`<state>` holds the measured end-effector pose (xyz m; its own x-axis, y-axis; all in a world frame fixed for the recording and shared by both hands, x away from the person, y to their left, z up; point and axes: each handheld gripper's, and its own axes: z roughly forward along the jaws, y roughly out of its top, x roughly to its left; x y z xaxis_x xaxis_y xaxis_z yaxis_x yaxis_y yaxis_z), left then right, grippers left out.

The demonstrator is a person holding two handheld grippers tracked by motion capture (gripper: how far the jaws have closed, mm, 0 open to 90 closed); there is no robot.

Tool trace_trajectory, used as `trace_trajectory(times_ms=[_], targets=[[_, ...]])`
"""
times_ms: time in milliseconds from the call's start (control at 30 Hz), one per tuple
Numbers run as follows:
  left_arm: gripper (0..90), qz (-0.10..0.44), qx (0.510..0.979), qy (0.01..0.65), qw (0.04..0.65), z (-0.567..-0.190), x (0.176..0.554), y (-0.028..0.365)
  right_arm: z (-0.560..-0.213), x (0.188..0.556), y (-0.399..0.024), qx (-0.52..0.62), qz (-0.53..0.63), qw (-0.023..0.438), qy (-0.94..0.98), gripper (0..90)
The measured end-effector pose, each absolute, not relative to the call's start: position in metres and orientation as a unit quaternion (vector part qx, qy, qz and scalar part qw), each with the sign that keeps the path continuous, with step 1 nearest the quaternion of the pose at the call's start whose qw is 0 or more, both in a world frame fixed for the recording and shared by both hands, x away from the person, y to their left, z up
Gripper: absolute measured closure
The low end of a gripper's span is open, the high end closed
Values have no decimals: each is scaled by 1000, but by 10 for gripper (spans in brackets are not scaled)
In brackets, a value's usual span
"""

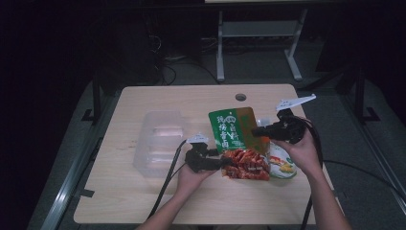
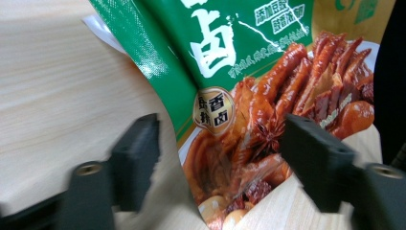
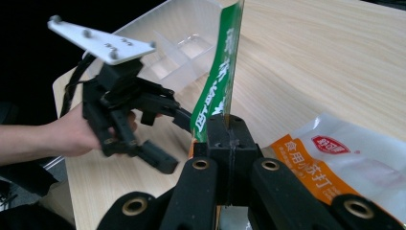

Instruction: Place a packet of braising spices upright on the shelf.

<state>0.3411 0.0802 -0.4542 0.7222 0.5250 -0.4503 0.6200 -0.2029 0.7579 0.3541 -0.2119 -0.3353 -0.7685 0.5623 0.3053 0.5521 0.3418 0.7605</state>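
High view: the right gripper [image 1: 255, 131] clamps the green food pouch [image 1: 238, 143] upright above the surface [image 1: 143, 201], right of the clear plastic box [image 1: 158, 143]. Left gripper view: its jaws stand released astride the pouch's lower edge. Right gripper view: jaws clenched on the pouch edge, the left gripper [image 3: 165, 136] beside it.

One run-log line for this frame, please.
right hand-held gripper: shut on green pouch | left hand-held gripper: open, jaws astride pouch's lower edge | clear bin: left
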Motion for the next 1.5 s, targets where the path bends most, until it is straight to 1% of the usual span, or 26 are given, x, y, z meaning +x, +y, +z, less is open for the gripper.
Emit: trace_trajectory(times_ms=[67,133,167,300,433,567,700,800,1167,1267,1367,1500], targets=[[409,-77,759,381,523,-458,348,81,-337,354,-214,340,464,3,818,900],[502,-82,753,381,530,-459,352,82,-339,354,-216,339,466,1,817,900],[562,-89,746,385,536,-459,353,82,-340,354,-217,341,468,-1,815,900],[733,-77,753,371,538,-456,353,84,-343,354,-219,344,463,1,817,900],[835,-72,755,365,539,-454,350,84,-345,355,-220,349,461,2,816,900],[867,-52,761,360,538,-449,343,83,-345,355,-220,356,458,4,815,900],[877,-32,765,352,538,-448,338,84,-347,357,-223,365,450,0,815,895],[881,-29,765,353,538,-450,336,86,-351,358,-223,370,446,1,815,889],[886,-17,775,342,532,-450,330,87,-379,365,-211,381,424,-38,821,794],[886,-11,783,336,523,-451,329,86,-386,366,-203,376,414,-38,828,810],[885,-16,781,341,523,-452,329,89,-390,368,-200,376,408,-45,831,876],[858,-11,782,337,525,-451,325,93,-391,367,-200,373,417,-58,827,888]])
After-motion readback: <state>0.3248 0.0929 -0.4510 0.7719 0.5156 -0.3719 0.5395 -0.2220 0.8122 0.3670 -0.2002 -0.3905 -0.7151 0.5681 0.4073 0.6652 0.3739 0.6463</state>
